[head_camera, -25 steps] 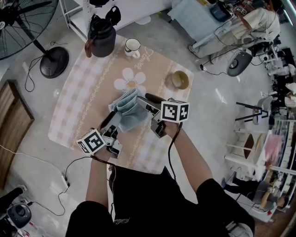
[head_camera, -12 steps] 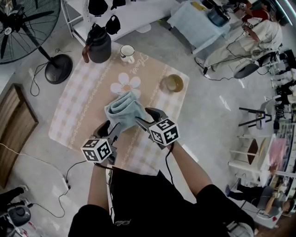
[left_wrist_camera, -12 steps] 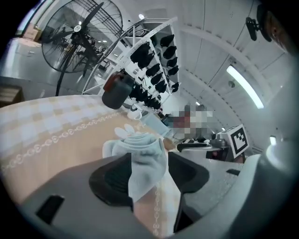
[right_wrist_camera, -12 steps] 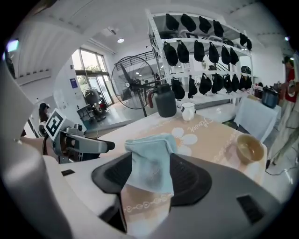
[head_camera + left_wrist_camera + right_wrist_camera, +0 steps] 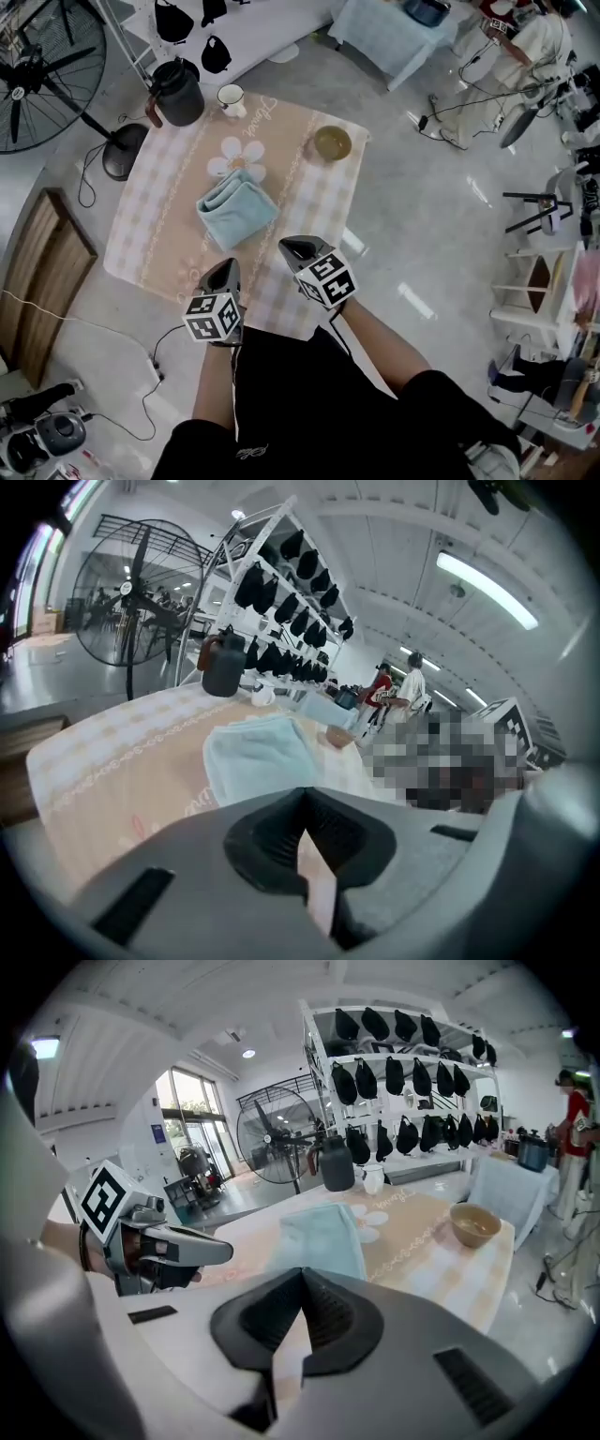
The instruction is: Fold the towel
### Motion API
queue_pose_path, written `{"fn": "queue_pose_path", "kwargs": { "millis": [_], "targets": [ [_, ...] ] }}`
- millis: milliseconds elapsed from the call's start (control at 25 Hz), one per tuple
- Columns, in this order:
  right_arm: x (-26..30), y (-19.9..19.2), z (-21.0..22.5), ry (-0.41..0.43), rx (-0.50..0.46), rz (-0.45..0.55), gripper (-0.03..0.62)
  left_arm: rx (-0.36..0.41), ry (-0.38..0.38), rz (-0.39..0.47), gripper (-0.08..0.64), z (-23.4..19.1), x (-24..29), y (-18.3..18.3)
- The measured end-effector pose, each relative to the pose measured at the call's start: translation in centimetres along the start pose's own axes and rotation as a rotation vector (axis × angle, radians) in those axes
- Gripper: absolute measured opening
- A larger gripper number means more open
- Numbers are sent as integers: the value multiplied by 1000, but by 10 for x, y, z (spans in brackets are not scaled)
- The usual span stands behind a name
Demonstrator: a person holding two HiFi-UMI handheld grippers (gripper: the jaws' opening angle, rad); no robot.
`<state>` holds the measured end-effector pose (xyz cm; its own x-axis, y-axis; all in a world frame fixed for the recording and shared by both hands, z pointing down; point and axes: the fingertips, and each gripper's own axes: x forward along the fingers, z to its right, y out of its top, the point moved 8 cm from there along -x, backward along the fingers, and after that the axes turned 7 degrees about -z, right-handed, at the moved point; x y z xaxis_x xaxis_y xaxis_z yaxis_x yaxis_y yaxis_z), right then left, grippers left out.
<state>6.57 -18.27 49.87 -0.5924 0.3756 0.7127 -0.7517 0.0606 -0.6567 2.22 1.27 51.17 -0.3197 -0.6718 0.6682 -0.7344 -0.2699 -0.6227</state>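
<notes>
The light blue towel [image 5: 236, 208] lies folded in a rough square on the checked tablecloth [image 5: 155, 211], just below its flower print. My left gripper [image 5: 228, 270] hovers at the table's near edge, short of the towel, its jaws closing until the tips meet with nothing between them. My right gripper [image 5: 293, 248] is beside it to the right, also closing to shut and empty. The towel [image 5: 258, 757] shows ahead of the met jaws in the left gripper view. In the right gripper view the towel [image 5: 319, 1232] lies ahead, and the left gripper [image 5: 214, 1252] shows at the left.
A dark jug [image 5: 176, 91] and a white mug [image 5: 231, 96] stand at the table's far edge, a tan bowl [image 5: 332, 142] at the far right corner. A floor fan [image 5: 37, 66] and a wooden panel [image 5: 42, 281] are to the left; cables lie on the floor.
Both grippers have drawn back from the towel toward the person and gone from open to shut. The towel, rumpled between them before, now lies flat and folded.
</notes>
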Motion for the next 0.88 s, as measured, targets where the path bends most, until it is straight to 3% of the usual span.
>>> {"fn": "queue_pose_path", "kwargs": {
  "millis": [240,400,680,880],
  "targets": [
    [-47,-25,-13,-18,-11,74,2,98,17,23,5,64,-19,-16],
    [-82,-22,-23,-44,-30,154,2,135,9,84,5,98,-45,-11],
    [-146,26,-43,-73,-68,351,2,207,45,311,5,134,-109,50],
    [-189,76,-50,-183,-117,500,2,333,29,454,5,146,-135,105]
  ]
}}
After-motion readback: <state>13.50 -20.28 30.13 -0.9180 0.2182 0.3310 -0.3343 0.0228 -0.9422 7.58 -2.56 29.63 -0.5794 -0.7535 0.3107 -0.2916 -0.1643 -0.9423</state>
